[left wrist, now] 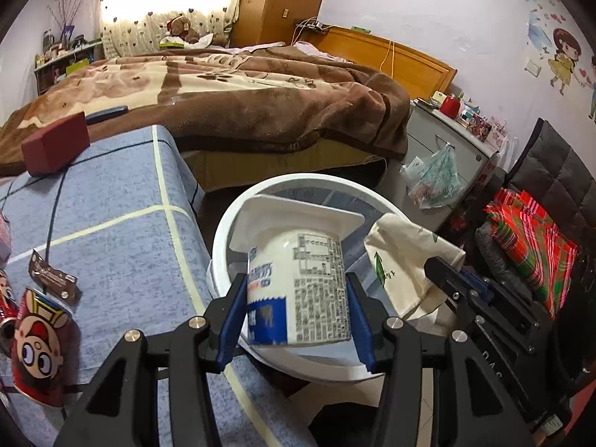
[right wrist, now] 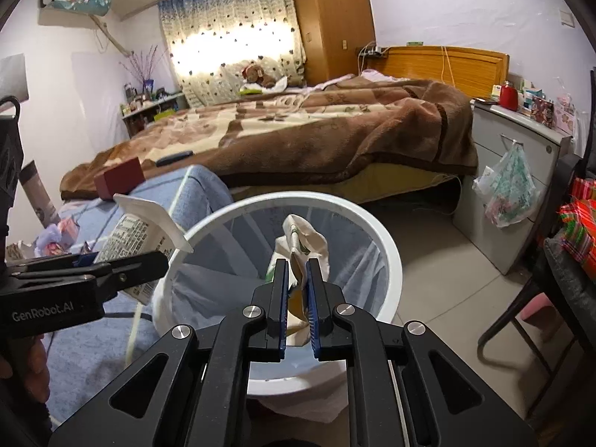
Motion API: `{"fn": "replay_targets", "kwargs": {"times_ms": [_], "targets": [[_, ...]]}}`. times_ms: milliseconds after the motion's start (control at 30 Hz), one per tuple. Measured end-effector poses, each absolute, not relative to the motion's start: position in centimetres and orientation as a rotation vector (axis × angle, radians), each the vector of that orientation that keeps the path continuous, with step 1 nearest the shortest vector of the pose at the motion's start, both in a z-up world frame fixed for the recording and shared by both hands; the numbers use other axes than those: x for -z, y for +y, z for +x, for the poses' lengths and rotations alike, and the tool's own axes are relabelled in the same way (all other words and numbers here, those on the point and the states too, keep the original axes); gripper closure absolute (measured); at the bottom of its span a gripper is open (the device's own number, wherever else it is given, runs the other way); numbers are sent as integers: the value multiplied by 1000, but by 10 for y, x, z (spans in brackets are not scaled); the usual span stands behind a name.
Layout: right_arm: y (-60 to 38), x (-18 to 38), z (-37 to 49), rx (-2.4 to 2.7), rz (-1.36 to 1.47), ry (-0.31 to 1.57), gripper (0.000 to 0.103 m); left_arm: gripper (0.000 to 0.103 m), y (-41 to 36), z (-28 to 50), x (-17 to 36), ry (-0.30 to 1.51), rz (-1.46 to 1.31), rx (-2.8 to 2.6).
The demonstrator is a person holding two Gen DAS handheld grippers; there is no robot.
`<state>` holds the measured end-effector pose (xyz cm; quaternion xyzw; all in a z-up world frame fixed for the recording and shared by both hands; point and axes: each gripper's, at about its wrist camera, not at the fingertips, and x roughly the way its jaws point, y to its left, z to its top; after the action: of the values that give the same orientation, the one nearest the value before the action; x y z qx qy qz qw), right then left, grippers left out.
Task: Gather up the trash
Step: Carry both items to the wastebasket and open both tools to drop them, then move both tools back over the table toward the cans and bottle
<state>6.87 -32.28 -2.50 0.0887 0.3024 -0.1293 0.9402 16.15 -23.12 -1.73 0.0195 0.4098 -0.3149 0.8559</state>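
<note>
My left gripper (left wrist: pixel 298 298) is shut on a white yogurt cup (left wrist: pixel 298 283) with blue print, held on its side over the left rim of the white trash bin (left wrist: pixel 223 231). The cup also shows in the right wrist view (right wrist: pixel 138 231), with the left gripper (right wrist: pixel 123 264) beside it. My right gripper (right wrist: pixel 297 272) is shut on a crumpled white paper wrapper (right wrist: pixel 305 240) with green print and holds it above the open trash bin (right wrist: pixel 387 246). The wrapper (left wrist: pixel 406 257) and the right gripper (left wrist: pixel 450 275) show at the right in the left wrist view.
A blue-covered surface (left wrist: pixel 123 205) to the left carries a crushed red cartoon can (left wrist: pixel 37 350), a brown wrapper (left wrist: pixel 52 279) and a dark red box (left wrist: pixel 56 145). A bed with a brown blanket (left wrist: pixel 242 97) lies behind. A grey cabinet with a hanging plastic bag (right wrist: pixel 510 190) and a chair (right wrist: pixel 558 279) stand right.
</note>
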Motion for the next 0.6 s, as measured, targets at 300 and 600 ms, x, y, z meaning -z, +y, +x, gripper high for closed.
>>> {"fn": "replay_targets", "kwargs": {"times_ms": [300, 600], "targets": [[-325, 26, 64, 294, 191, 644, 87, 38, -223, 160, 16, 846, 34, 631], [-316, 19, 57, 262, 210, 619, 54, 35, -188, 147, 6, 803, 3, 582]]}}
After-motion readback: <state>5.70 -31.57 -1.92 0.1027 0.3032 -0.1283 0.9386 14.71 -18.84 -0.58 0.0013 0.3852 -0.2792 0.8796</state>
